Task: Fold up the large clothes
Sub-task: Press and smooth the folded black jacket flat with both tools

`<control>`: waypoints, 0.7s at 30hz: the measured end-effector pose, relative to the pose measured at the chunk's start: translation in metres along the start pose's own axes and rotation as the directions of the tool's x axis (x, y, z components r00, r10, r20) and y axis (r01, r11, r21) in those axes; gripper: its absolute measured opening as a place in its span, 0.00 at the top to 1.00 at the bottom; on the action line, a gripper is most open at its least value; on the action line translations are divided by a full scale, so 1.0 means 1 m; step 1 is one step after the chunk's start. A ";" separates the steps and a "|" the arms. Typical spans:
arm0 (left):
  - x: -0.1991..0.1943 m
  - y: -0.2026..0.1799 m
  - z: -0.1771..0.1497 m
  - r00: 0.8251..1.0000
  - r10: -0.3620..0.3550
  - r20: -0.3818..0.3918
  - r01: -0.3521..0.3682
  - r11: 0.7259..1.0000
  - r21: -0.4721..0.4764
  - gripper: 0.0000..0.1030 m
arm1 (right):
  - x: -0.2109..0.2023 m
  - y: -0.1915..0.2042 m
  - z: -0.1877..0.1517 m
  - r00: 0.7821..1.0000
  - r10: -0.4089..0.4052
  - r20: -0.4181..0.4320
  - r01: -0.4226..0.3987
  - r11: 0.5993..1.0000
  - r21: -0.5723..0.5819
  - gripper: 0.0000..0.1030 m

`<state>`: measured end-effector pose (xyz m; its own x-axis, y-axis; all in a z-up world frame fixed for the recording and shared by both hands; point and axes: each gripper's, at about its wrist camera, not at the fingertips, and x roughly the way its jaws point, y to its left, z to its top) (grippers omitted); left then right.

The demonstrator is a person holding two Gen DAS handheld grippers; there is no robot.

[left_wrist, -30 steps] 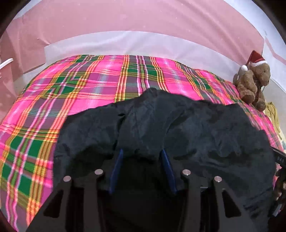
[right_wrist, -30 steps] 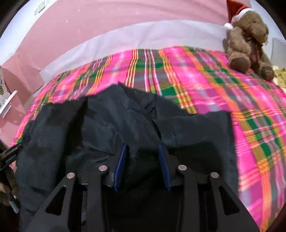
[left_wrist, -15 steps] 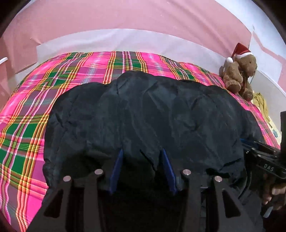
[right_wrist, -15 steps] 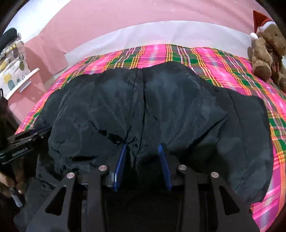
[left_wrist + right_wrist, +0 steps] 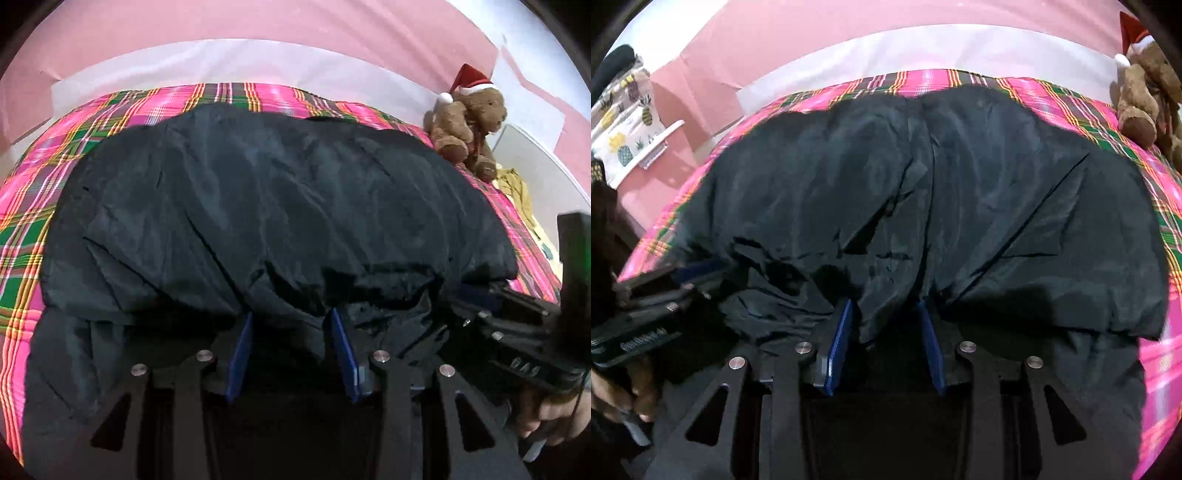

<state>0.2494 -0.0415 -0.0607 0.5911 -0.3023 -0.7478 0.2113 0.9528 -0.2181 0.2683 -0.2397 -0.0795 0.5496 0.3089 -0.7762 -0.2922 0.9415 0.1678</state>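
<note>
left tongs (image 5: 291,325) closing, right tongs (image 5: 884,317) clamped

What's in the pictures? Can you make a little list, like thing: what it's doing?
garment: dark jacket spread over the bed, near edge bunched
bed cover: pink plaid blanket
left gripper: closing on bunched jacket fabric
right gripper: fingers clamped on jacket fabric
toy: teddy bear in a Santa hat, sitting on the bed's far corner

Teddy bear (image 5: 467,125) at far corner
</note>
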 end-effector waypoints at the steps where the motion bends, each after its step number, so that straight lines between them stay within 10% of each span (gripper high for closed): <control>1: 0.003 -0.001 0.001 1.000 0.011 -0.001 -0.011 1.000 0.001 0.57 | 0.002 0.000 0.001 1.000 -0.006 -0.001 0.006 1.000 -0.002 0.64; 21: 0.008 -0.012 -0.005 0.997 0.078 0.026 -0.079 0.996 0.034 0.57 | 0.008 -0.007 -0.002 1.000 0.015 0.006 -0.015 1.000 0.027 0.64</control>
<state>0.2478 -0.0552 -0.0667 0.6258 -0.2277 -0.7460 0.1902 0.9721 -0.1372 0.2733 -0.2437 -0.0883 0.5498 0.3235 -0.7701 -0.2792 0.9401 0.1956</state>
